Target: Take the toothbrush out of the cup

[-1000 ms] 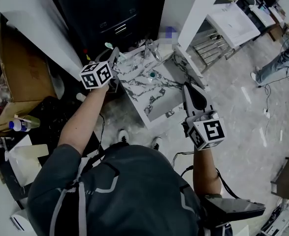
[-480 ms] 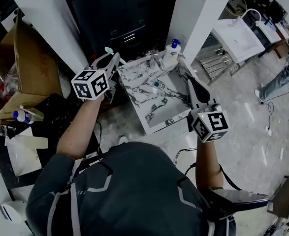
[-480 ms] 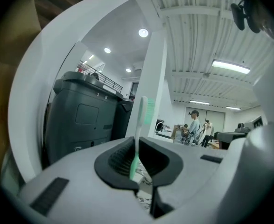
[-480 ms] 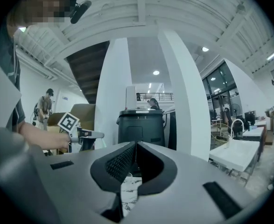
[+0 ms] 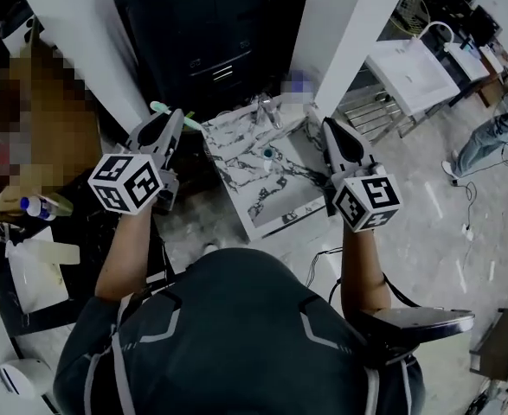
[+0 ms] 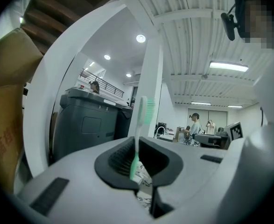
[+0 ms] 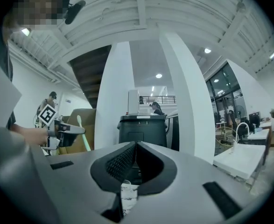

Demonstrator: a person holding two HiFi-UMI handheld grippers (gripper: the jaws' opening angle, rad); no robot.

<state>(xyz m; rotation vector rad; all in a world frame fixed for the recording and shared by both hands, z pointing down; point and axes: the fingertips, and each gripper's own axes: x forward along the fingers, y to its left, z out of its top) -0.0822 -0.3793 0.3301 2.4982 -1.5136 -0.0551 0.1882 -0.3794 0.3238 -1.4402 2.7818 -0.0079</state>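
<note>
left tongs (image 5: 172, 121) are clamped on the toothbrush (image 5: 158, 107), jaws nearly together with the handle pinched between the ribbed pads. in the left gripper view the toothbrush (image 6: 137, 139) stands upright out of the left tongs (image 6: 137, 161), bristle head at the top, pale green, bristles facing right. from the head view it pokes out past the jaw tips toward the upper left, up in the air and off to the left of the marble-pattern countertop (image 5: 236, 141), not touching it. right tongs (image 5: 330, 130) hang over the right side of that countertop, pointing level. in the right gripper view the right tongs (image 7: 135, 147) are closed tip to tip with nothing in them. that same view catches my left tongs (image 7: 64, 136) off to the left with the toothbrush (image 7: 83, 135) sticking up out of them. black cabinet (image 5: 202, 41) straight ahead, white pillar (image 5: 349, 24) next to it.
</note>
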